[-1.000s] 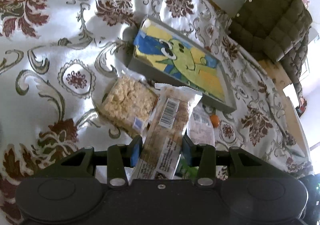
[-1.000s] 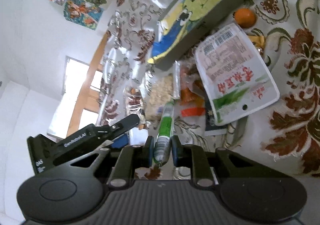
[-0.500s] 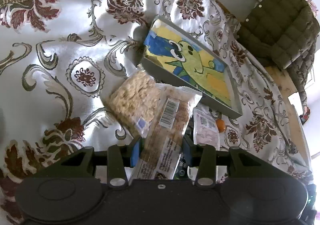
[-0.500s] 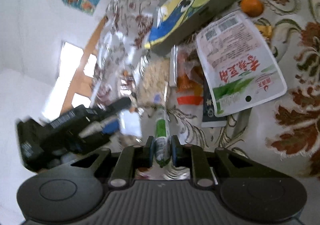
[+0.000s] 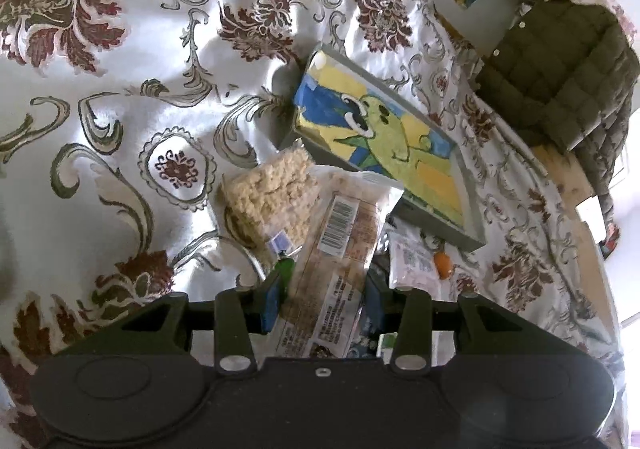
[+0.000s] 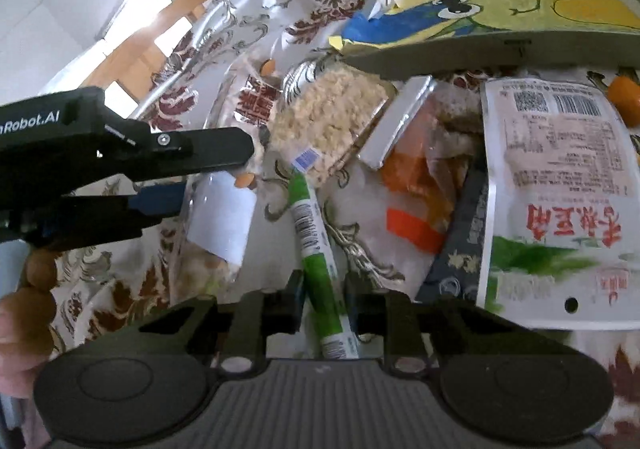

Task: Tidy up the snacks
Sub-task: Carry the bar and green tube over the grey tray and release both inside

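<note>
The left gripper (image 5: 322,299) is partly open and clamps a clear snack packet with a barcode label (image 5: 340,261) between its blue pads, the packet standing up and away from it. Just left of that packet lies a rice-crisp pack (image 5: 272,193) on the floral tablecloth (image 5: 120,89). Beyond both sits a shallow grey tray (image 5: 460,225), lined with a green cartoon picture and holding no snacks.

The right gripper (image 6: 322,303) has a green stick snack (image 6: 314,245) between its jaws, which are opening; the left pad stands slightly off the stick. The stick points away toward the rice-crisp pack (image 6: 328,121). To its right lie a clear pack with orange print (image 6: 416,177) and a white pouch with red lettering (image 6: 556,201), its far end near a small orange fruit (image 6: 624,97). The tray (image 6: 480,53) lies farthest.

Compared with a second ago, the right view has rolled, so the tray now runs level across the top, and the left gripper (image 6: 168,169) appears closer at the left.
</note>
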`<state>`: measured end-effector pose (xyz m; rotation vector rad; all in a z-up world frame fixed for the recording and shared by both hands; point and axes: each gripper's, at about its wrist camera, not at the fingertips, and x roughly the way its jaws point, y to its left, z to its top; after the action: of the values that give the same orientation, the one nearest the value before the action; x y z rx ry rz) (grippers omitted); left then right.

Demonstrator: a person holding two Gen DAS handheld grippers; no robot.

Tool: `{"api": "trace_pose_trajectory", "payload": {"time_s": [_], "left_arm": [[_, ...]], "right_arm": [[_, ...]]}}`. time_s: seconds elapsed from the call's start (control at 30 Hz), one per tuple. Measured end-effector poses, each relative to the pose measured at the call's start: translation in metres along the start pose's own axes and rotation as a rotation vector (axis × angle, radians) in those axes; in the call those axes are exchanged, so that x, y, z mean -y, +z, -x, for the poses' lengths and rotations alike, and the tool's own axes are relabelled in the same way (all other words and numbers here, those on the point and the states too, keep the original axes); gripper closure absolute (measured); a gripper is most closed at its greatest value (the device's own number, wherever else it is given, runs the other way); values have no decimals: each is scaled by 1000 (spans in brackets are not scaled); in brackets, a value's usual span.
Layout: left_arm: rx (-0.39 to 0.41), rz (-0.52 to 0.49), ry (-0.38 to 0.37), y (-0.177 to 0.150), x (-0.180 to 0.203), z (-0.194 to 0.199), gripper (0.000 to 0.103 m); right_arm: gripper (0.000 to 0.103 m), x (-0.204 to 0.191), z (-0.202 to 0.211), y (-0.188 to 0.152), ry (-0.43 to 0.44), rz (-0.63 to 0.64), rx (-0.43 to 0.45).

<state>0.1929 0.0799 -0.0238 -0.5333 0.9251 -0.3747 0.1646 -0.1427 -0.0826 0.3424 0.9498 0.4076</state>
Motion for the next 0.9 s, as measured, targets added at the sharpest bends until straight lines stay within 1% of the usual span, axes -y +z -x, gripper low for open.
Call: {"api": "trace_pose_trajectory", "payload": {"time_s": [0.13, 0.37, 0.5, 0.67, 0.77, 0.9], "left_arm": [[39, -16, -8, 6, 2, 3, 58], [103, -44, -17, 14, 7, 6, 58], [123, -59, -40, 21, 16, 1, 58], [143, -35, -102, 41, 31, -22, 58], [171, -42, -136, 56, 46, -41, 58], [217, -20, -146, 80, 59, -74, 58]], "right_arm": [[83, 5, 16, 2, 18, -12, 35], [83, 20, 48, 6, 23, -79, 142], [83, 28, 62, 15, 32, -112, 197], [83, 42, 70, 41, 31, -147, 259], [83, 56, 73, 61, 10, -162, 289], [83, 75, 74, 92, -29, -172, 342]]}}
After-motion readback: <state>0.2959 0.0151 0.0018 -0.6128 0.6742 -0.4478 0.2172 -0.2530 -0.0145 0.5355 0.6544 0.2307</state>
